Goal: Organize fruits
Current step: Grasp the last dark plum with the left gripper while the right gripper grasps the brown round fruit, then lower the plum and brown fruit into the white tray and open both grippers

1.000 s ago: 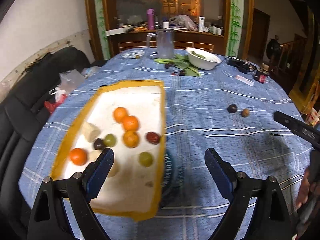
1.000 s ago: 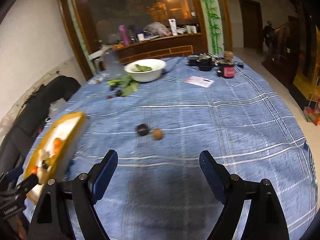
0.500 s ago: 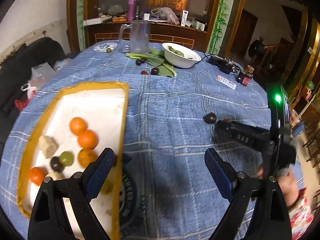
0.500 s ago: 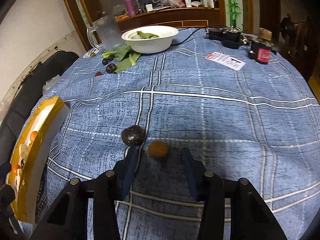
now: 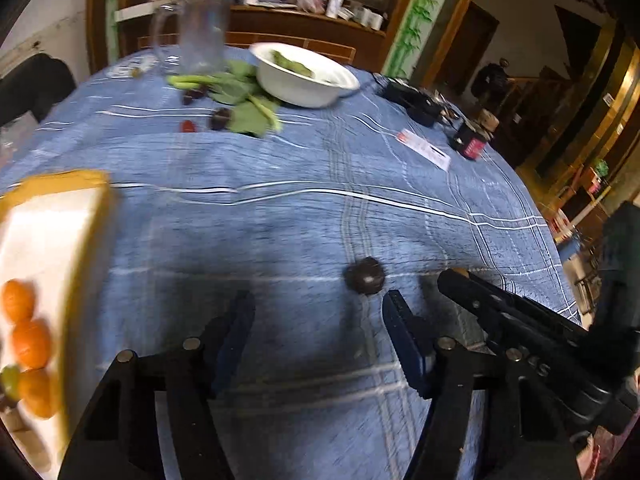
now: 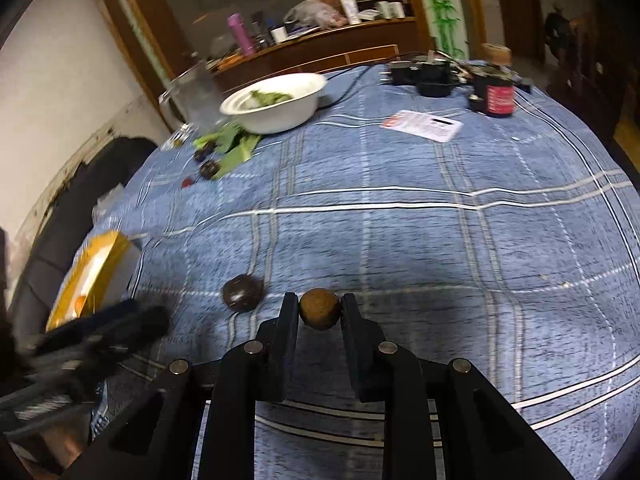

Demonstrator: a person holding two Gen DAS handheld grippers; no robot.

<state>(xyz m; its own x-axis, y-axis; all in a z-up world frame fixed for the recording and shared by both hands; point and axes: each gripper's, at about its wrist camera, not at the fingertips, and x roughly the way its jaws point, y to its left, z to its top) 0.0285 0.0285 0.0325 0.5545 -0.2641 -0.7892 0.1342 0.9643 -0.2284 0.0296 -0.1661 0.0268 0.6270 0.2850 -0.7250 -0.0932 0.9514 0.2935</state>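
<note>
At the lower middle of both views: two fruits, two tools.
Left view: my left tool [image 5: 316, 332] is half open and closing, empty; the dark fruit [image 5: 365, 275] lies just ahead on the surface [image 5: 280, 216], so closing early would nudge it away. Right view: my right tool [image 6: 319, 314] is clamped on the brown fruit [image 6: 319, 308] near its tips; lifting fast could pop it out.

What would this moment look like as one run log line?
right gripper: shut on brown fruit | left gripper: closing, nothing between jaws, near dark fruit | tray: holds oranges
</note>
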